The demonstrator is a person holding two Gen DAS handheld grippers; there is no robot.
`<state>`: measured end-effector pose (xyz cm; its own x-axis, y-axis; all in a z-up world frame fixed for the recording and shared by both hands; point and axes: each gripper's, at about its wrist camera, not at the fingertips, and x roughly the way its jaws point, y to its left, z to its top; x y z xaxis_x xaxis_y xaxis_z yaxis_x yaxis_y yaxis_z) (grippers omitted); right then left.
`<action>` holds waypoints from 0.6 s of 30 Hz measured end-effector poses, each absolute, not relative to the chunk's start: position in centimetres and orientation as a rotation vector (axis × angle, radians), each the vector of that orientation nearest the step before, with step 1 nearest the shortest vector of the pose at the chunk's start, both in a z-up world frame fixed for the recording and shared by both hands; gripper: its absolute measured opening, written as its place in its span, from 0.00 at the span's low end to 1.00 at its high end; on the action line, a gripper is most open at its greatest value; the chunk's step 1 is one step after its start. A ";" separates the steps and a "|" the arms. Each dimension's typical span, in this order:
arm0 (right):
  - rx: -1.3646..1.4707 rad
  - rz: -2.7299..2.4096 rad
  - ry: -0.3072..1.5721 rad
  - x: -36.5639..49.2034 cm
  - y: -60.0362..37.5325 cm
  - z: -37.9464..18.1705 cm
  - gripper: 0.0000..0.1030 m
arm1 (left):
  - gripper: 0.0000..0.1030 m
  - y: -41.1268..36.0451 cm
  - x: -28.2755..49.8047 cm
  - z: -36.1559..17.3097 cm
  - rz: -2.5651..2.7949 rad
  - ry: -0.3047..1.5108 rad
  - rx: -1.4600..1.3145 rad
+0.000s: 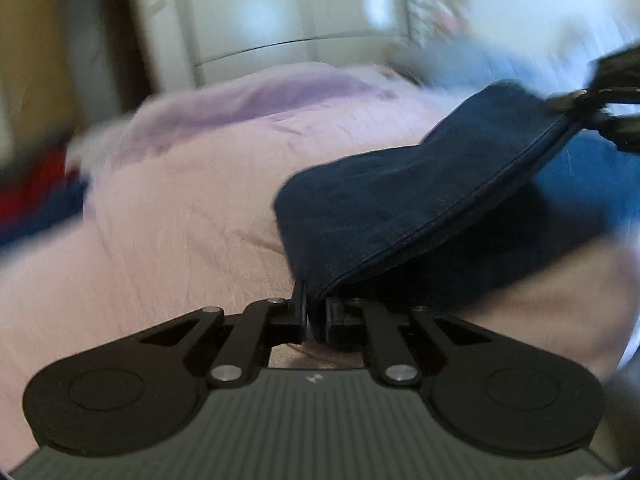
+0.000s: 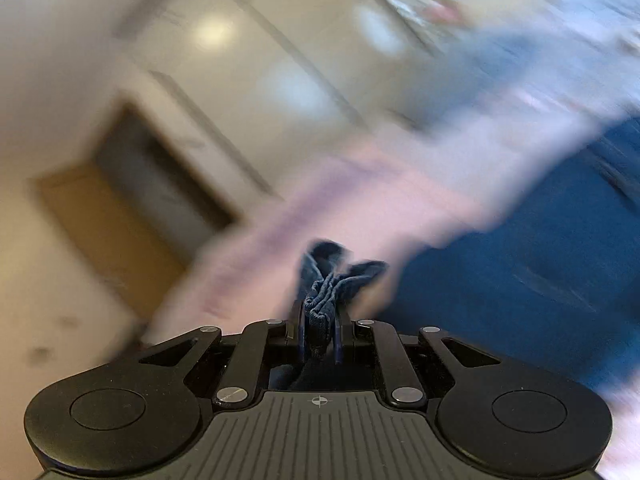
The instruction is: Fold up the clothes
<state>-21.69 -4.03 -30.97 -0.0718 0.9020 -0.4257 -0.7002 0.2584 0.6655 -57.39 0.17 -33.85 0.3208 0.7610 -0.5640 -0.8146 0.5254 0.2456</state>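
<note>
A dark navy garment (image 1: 400,196) hangs stretched above a pink bedspread (image 1: 180,208). My left gripper (image 1: 316,304) is shut on its near hem corner. My right gripper (image 1: 584,108) shows at the far right of the left wrist view, shut on the other end of the same hem. In the right wrist view my right gripper (image 2: 318,320) is shut on a bunched, ribbed fold of the navy garment (image 2: 324,280). More blue cloth (image 2: 520,264) lies below to the right. Both views are blurred by motion.
The bed carries a purple blanket (image 1: 288,88) at its far side. White wardrobe doors (image 1: 280,20) stand behind it. A wooden door (image 2: 104,224) is at the left. Red and blue items (image 1: 36,196) lie at the left edge.
</note>
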 end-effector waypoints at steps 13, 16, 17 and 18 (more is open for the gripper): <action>0.283 1.329 0.929 -21.6 -6.7 -32.3 0.11 | 0.12 -0.2 -56.1 -34.6 1.029 0.748 -0.031; 0.297 1.227 1.058 -20.8 -6.9 -35.5 0.11 | 0.14 -0.2 -56.1 -34.4 1.016 0.757 -0.036; 0.294 1.224 1.045 -21.0 -7.0 -35.5 0.11 | 0.15 -0.1 -56.2 -34.3 1.011 0.763 -0.043; 0.262 1.227 1.011 -21.5 -6.9 -34.9 0.11 | 0.15 0.2 -56.8 -33.9 0.996 0.764 -0.080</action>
<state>-21.47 -6.93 -34.87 -0.0129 0.8669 -0.4983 -0.6544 0.3695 0.6597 -56.75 0.15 -33.91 0.3107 0.7267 -0.6127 -0.7799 0.5634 0.2726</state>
